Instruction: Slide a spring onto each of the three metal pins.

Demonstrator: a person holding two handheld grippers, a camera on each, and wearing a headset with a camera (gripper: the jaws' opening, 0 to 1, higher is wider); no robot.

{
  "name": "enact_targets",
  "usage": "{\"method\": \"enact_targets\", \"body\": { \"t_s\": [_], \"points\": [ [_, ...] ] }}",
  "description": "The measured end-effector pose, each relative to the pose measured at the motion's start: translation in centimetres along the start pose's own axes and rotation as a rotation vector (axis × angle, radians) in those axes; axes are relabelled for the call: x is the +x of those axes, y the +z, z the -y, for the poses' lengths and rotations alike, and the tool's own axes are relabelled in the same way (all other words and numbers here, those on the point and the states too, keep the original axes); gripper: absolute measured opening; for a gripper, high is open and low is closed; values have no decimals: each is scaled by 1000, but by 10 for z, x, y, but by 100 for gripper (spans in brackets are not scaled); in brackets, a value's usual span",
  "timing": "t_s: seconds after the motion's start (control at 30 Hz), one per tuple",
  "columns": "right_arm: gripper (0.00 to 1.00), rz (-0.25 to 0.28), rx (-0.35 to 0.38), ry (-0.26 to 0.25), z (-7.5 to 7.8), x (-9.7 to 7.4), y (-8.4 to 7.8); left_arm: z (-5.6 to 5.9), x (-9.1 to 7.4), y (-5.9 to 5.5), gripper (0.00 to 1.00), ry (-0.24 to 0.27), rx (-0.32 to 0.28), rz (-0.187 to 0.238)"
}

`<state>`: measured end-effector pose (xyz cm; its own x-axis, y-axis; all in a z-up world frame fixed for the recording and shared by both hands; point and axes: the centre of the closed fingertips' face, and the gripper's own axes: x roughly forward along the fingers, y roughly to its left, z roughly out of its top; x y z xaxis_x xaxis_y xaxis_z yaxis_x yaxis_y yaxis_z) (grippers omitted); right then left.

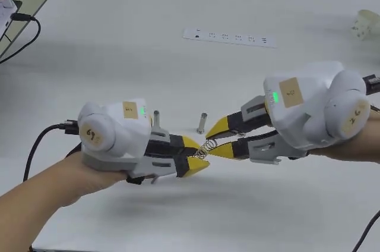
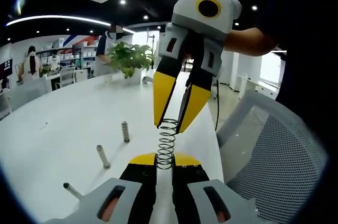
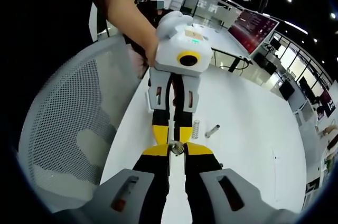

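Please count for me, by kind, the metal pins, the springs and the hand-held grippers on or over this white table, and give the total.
short grey metal pin: 3
thin coiled metal spring: 2 (one held between the two grippers, one already on a pin)
left hand-held gripper plus right hand-held gripper, both yellow-tipped: 2
Total: 7

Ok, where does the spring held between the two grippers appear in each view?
Head view: spring, just below centre.
Left gripper view: spring, centre, seen from the side.
Right gripper view: spring, centre, seen end-on.
Landmark: left gripper and right gripper meet tip to tip on it.
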<state>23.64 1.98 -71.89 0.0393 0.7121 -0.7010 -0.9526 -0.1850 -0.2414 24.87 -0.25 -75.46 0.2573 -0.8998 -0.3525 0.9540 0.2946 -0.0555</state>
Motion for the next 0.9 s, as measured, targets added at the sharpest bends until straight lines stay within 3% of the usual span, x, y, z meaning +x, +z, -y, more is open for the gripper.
{"method": "enact_targets", "body": {
  "t_s": [0.4, 0.9],
  "points": [
    [7, 50, 38, -1, 1, 4, 8, 2, 3, 3, 2, -4, 1, 11],
    [7, 156, 133, -57, 6, 6, 16, 3, 0, 5, 2, -2, -10, 20]
  ]
}}
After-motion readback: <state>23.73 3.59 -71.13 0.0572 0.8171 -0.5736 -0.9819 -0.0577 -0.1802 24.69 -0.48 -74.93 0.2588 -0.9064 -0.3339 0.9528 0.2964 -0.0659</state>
